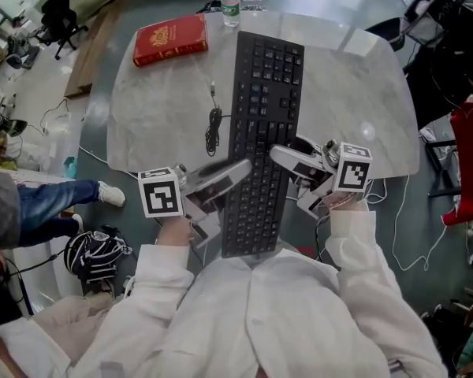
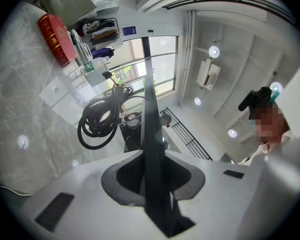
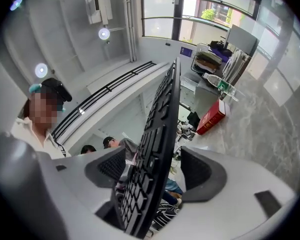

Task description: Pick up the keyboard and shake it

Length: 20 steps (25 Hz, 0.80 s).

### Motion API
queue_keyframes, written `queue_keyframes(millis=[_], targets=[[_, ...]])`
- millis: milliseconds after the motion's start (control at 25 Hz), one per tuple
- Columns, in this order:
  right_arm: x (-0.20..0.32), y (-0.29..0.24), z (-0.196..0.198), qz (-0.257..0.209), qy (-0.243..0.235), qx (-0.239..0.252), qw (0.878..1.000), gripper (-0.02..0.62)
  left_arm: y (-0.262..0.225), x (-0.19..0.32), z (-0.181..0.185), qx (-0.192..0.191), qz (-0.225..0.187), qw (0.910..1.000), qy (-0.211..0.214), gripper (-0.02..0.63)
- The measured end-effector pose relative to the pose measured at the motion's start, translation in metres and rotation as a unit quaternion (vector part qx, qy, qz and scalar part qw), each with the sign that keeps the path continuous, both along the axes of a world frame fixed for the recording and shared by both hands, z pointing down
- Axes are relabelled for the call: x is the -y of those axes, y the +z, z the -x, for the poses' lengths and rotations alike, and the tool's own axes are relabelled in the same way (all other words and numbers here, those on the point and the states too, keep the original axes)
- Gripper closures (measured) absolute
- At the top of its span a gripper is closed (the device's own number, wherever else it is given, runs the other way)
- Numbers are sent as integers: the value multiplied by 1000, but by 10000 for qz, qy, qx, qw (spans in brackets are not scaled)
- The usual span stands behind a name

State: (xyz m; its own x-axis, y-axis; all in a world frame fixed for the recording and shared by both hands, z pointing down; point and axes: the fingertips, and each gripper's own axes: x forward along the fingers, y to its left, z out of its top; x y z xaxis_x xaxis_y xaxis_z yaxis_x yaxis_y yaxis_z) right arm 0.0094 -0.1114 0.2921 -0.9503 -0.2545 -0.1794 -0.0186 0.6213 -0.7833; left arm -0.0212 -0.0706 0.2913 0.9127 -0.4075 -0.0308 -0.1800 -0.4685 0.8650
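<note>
My left claw (image 1: 238, 168) clamped the keyboard (image 1: 266, 77) at 9 o'clock, while my right claw (image 1: 279, 155) merely straddled it slack, so shaking risked wrenching it free.

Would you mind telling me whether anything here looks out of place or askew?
The black keyboard runs lengthwise across the grey marble tabletop, its near end jutting past the edge toward the person; its black cable lies coiled, plug loose.

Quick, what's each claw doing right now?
Left claw: closed on the keyboard.
Right claw: open, keyboard between its jaws, not clamped.
</note>
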Motion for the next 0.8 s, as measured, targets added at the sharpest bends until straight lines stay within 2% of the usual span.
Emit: queue_keyframes(millis=[280, 640, 680, 800], targets=[[22, -23, -4, -88, 123, 347, 9993, 272, -3, -1, -1, -124, -110, 9999, 15, 515], [33, -47, -5, -141, 52, 684, 9975, 275, -10, -3, -3, -257, -225, 9994, -33, 515], [35, -49, -6, -122, 79, 744, 9971, 283, -11, -4, -3, -272, -239, 9993, -35, 515], [38, -51, -8, -84, 162, 802, 9966, 359, -13, -7, -3, -301, -295, 9991, -40, 515]])
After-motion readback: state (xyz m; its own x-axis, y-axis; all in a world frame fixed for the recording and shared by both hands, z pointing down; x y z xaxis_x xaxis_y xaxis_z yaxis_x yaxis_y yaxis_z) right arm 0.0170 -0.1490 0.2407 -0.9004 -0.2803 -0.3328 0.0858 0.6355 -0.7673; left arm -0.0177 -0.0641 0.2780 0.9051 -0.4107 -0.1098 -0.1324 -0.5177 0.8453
